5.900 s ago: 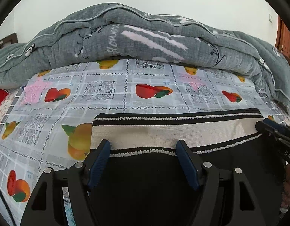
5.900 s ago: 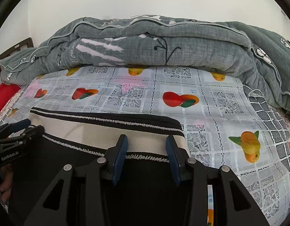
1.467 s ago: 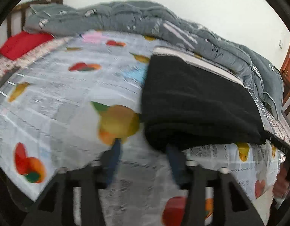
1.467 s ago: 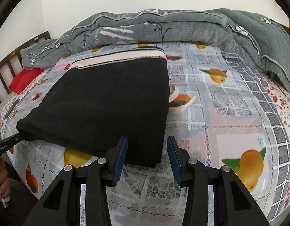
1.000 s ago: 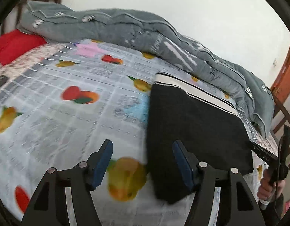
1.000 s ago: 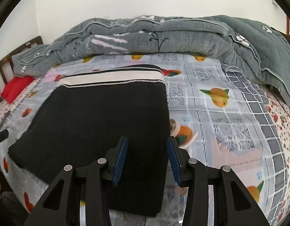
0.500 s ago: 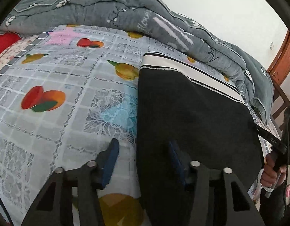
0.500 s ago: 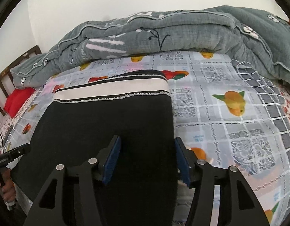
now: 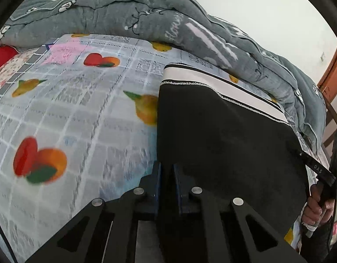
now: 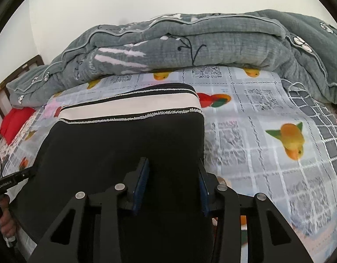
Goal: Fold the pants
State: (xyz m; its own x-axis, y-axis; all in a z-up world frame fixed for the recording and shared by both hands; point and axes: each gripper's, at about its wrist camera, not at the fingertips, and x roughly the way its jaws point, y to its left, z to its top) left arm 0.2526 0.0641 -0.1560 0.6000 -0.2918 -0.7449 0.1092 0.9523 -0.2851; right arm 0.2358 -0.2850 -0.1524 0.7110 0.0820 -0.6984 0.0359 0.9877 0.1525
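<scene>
We see the black pants (image 9: 223,135) lying folded on the bed (image 9: 85,118). The white waistband (image 10: 129,107) is at the far end, next to the grey quilt (image 10: 190,46). The long way of the pants runs from us toward the quilt.

Our left gripper (image 9: 166,175) sits at the near left corner of the pants. Its jaws have just been closing and now they are pinched tight on the left edge of the cloth. Our right gripper (image 10: 171,176) is at the near right corner. Its jaws have just been closing too, but they are only partly in, with black cloth between them and not yet squeezed. Each hand is right at its own corner, so we think the near end gets lifted toward the waistband next.

On the right gripper we can read "DAS" in the left view. The quilt has curly writing we cannot read well.
</scene>
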